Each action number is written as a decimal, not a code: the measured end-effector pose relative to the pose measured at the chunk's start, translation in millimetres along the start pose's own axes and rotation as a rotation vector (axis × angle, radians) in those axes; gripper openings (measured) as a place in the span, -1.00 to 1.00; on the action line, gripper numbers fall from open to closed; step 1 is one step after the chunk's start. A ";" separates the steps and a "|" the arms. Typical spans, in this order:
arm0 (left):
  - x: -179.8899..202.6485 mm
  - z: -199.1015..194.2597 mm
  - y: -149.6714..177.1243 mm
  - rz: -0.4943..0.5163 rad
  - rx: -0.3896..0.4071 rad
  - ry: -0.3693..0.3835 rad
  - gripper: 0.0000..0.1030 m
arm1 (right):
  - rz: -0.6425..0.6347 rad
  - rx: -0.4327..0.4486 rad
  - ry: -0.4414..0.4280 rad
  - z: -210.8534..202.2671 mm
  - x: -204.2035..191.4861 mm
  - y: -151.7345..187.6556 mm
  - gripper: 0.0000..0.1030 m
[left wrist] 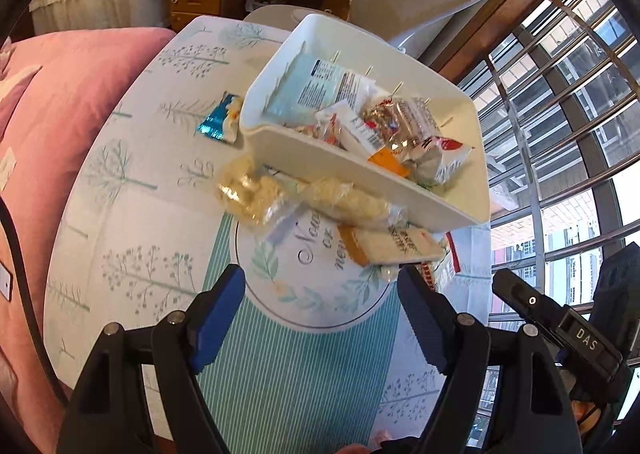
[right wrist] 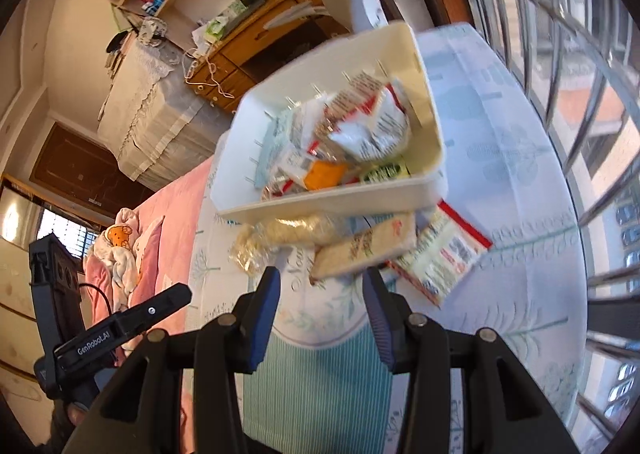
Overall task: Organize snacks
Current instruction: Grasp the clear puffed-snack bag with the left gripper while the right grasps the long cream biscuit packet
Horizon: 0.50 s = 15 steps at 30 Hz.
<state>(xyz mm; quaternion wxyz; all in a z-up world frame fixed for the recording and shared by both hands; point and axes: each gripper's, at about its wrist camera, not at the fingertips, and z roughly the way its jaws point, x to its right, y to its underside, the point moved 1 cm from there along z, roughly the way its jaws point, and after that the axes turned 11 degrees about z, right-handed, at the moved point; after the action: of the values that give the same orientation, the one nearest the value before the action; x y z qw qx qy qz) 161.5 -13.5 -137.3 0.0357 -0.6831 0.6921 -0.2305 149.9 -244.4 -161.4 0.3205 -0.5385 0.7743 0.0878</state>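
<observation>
Filling up, the bin (left wrist: 352,157) holds most snacks; four packets (left wrist: 256,193) lie outside. Both grippers (left wrist: 320,310) (right wrist: 320,306) gape, empty.

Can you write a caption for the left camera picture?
Open left gripper above tablecloth, facing white bin of snacks.

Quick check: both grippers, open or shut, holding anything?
Left gripper: open, empty, above the tablecloth.
Right gripper: open, narrower, empty, near the rice cracker pack.
</observation>
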 end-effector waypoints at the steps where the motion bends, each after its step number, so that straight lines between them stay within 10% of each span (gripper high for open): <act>1: -1.0 0.7 2.6 -0.003 -0.002 -0.004 0.50 | 0.013 -0.012 0.006 1.6 5.0 2.1 -0.16; 15: -26.6 27.1 5.5 0.048 -0.087 -0.058 0.62 | 0.226 -0.102 -0.007 33.0 36.8 22.1 -0.16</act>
<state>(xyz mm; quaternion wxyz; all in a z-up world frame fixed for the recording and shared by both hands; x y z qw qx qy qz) 168.0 4.6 -170.5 0.0316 -0.6737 0.7162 -0.1793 135.6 -248.2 -213.4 0.2835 -0.4631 0.8234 0.1645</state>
